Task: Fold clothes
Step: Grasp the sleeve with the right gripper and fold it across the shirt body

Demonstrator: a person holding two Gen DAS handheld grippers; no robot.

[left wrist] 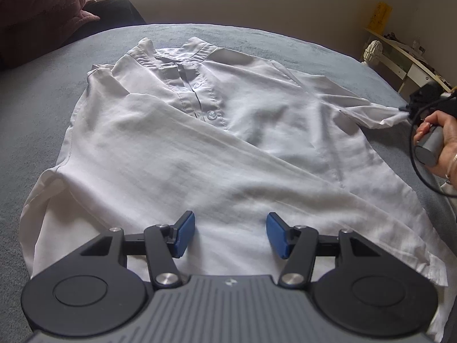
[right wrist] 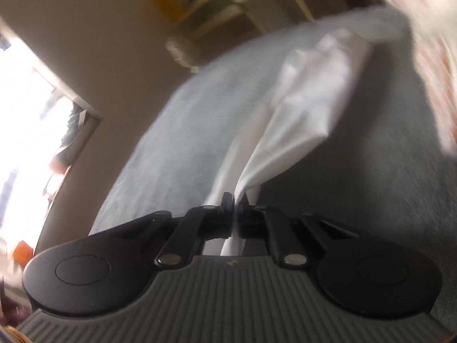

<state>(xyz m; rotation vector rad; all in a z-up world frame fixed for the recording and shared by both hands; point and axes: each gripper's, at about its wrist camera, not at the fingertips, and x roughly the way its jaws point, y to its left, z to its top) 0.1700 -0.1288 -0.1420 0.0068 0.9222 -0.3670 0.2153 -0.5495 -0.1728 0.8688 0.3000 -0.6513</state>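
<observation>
Blurring hides detail in right view, but right tool pinches shirt sleeve; left tool open.

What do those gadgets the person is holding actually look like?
Each is a ribbed grey body with two round black discs, black linkage arms and silver pivots. The left gripper has blue rubber pads. The right gripper has a grey cylindrical handle and a black cable.

White shirt lies front-up on grey bedcover, collar far, buttons fastened, one side folded diagonally over front | left gripper jaws apart, blue pads over lower shirt, nothing between them | right gripper at sleeve tip, frame's right edge, held by hand
</observation>
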